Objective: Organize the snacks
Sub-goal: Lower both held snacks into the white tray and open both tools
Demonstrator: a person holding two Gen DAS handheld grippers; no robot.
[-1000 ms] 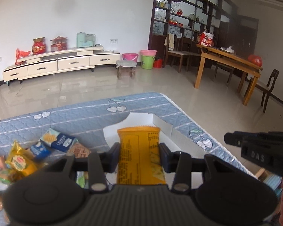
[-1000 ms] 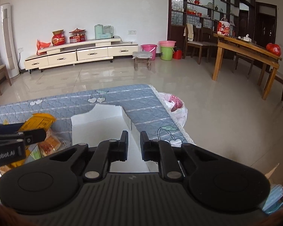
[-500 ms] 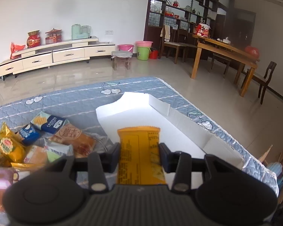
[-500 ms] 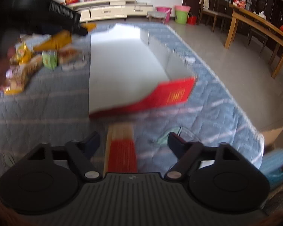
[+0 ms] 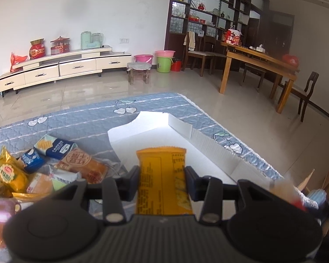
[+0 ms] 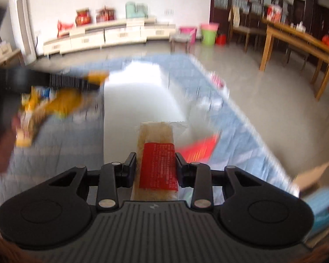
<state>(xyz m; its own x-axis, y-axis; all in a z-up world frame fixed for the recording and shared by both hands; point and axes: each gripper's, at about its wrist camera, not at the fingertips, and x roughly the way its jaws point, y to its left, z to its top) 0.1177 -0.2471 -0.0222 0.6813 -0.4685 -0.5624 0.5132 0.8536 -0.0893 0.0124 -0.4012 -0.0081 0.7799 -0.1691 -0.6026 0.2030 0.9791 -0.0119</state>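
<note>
- Left wrist view: the left gripper [image 5: 162, 175] is clamped on a yellow snack packet [image 5: 163, 182], its pads pressing both long edges; the printing on the wrapper is too small to read.
- The packet hangs above the open white box [image 5: 186, 144], which lies on a blue quilted cover [image 5: 81, 118] with cherry motifs.
- Just left of the box sits a heap of snacks [image 5: 43, 168]: a blue-and-white biscuit pack, a clear-wrapped cake with a round Chinese seal, a yellow pouch with a red-and-green logo; none of the writing can be made out.
- Beyond the cover's far edge the tiled floor [image 5: 76, 92] is open up to a low cream cabinet [image 5: 61, 68], buckets and a wooden table [image 5: 258, 59].
- Right wrist view: the picture is smeared by motion. The right gripper [image 6: 155, 164] has just been closing and now grips a long pale snack bar with a red label [image 6: 158, 160]; the white label text is illegible.
- The bar points over the near end of the white box, whose red flap [image 6: 199, 149] shows at right.
- The left gripper with its yellow packet is a dark blur at the left edge.
</note>
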